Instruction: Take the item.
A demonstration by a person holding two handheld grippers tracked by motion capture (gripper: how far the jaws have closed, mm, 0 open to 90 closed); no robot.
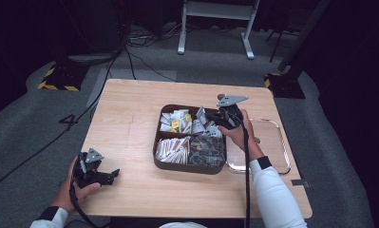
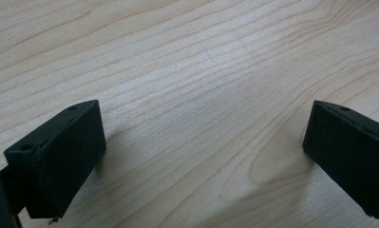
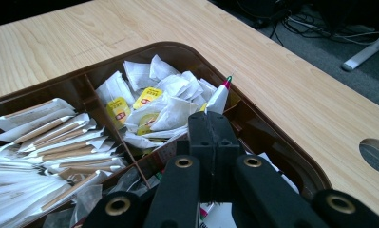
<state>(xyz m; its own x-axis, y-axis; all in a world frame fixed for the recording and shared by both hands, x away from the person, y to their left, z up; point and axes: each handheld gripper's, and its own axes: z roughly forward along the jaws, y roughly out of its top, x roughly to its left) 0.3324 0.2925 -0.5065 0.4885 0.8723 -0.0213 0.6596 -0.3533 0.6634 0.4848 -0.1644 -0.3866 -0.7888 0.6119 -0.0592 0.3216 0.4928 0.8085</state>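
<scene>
While left gripper (image 2: 203, 156) gapes, right gripper (image 3: 214, 124) clamps, seemingly pinching sachet (image 3: 219, 98) over tray (image 3: 291, 147).

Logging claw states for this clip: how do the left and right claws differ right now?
The left claw has its jaws spread wide with nothing between them; the right claw has its jaws pressed together. The left sits low over bare light wooden table; the right is over the brown compartment tray of paper packets. Both are black and hand-held.

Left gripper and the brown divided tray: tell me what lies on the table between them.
Nothing: in the high view, bare wooden table runs from the left gripper to the brown divided tray. The left gripper view shows bare wood too.
</scene>
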